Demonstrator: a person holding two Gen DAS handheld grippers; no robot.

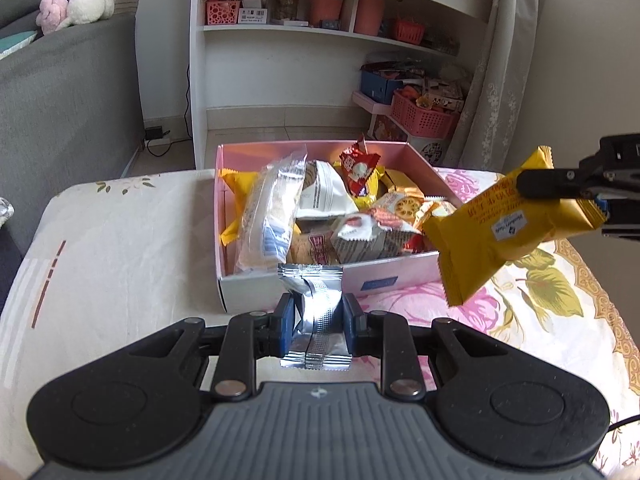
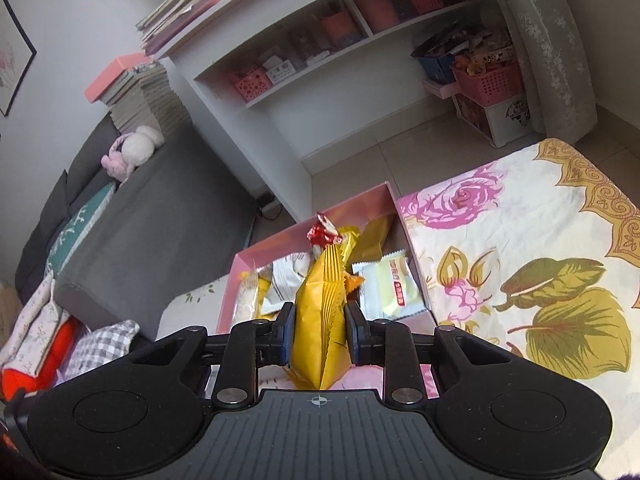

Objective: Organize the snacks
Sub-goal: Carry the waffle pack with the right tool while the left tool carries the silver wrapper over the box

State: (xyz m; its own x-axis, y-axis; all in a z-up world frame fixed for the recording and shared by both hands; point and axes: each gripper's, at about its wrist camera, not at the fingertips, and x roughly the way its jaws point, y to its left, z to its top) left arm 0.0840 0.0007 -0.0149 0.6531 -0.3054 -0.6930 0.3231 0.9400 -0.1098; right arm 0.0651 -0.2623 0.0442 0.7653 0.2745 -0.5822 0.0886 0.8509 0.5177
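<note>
Silver foil snack packet (image 1: 316,312) sits clamped between the fingers of the left gripper (image 1: 317,322), held upright just in front of the near wall of a pink snack box (image 1: 400,276). A yellow sandwich-biscuit packet (image 1: 492,228) hangs in the air at the box's right near corner, gripped at one end by the fingers of the right gripper (image 1: 560,186); in the right wrist view the same yellow packet (image 2: 320,328) is pinched edge-on between both blue pads (image 2: 289,330), above the open box (image 2: 404,216).

Inside the box lies a jumble of wrapped snacks: a clear-wrapped wafer pack (image 1: 268,216) leaning at the left, a white packet (image 1: 324,196), a red packet (image 1: 358,168) standing on top, and more yellow ones. The box rests on a surface covered by a floral cloth (image 1: 540,292) with pink roses and olive leaves. Behind stand a white shelving unit (image 1: 320,32) with pink baskets, a grey sofa (image 1: 60,100) carrying a plush toy (image 1: 76,8), and a lace curtain (image 1: 500,80).
</note>
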